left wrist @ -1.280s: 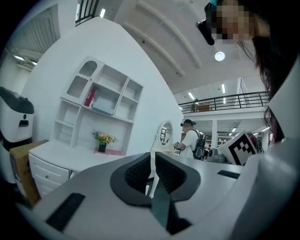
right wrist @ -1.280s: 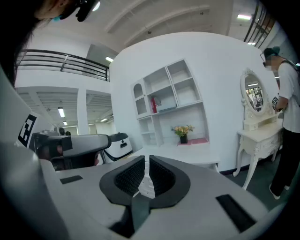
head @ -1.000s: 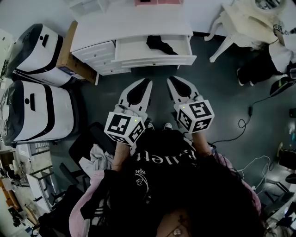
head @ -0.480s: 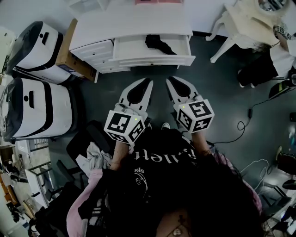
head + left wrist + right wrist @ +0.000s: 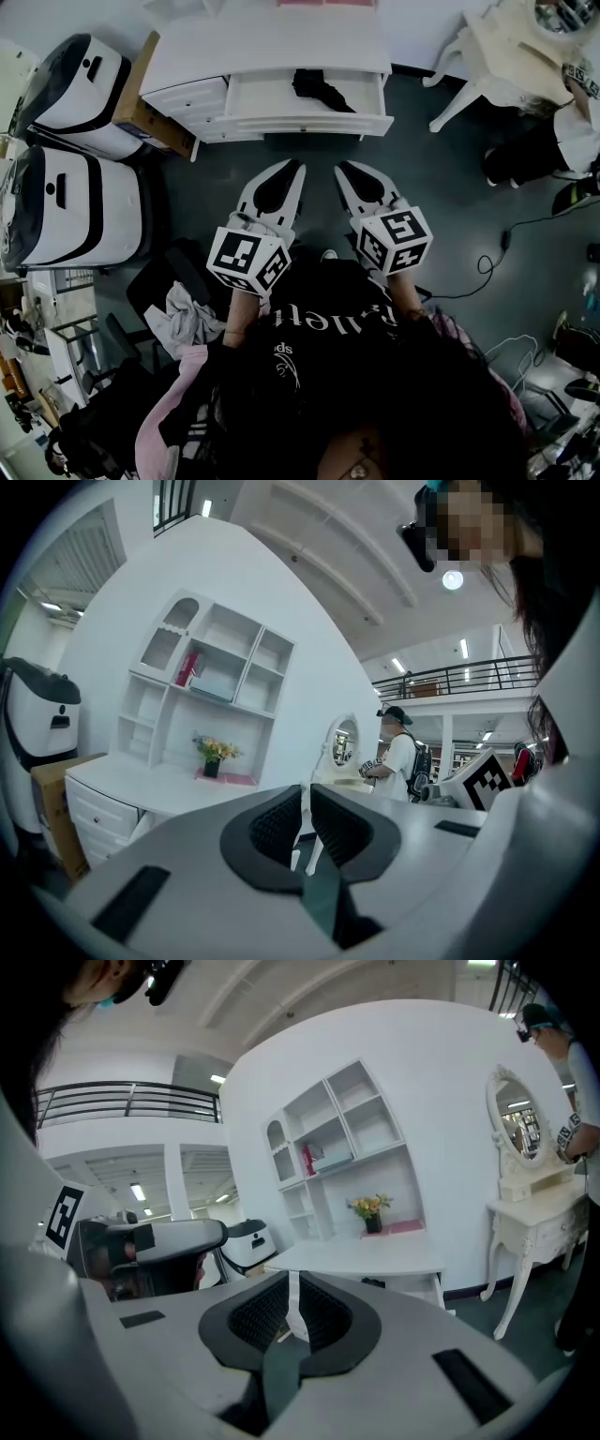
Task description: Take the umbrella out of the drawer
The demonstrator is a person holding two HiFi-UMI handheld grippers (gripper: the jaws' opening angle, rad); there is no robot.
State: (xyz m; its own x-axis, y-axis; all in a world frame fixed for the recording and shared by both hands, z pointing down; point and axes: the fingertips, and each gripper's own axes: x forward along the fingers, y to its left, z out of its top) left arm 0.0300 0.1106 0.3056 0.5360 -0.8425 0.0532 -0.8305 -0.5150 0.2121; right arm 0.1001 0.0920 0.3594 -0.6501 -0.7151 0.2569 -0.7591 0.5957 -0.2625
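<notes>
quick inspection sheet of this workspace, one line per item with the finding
surface: white desk, top mostly bare
job's things: black umbrella lies in open drawer, untouched
clutter: clothes on chair, cardboard box beside desk
grippers: left gripper and right gripper short of drawer, jaws together, empty
cables: black cable on floor, right
surroundings: two white machines left, vanity table right

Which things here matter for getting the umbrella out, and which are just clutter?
Job: black folded umbrella; open white desk drawer holding it; left gripper; right gripper.
Lying about: two large white-and-black units; brown cardboard box; white vanity table.
</notes>
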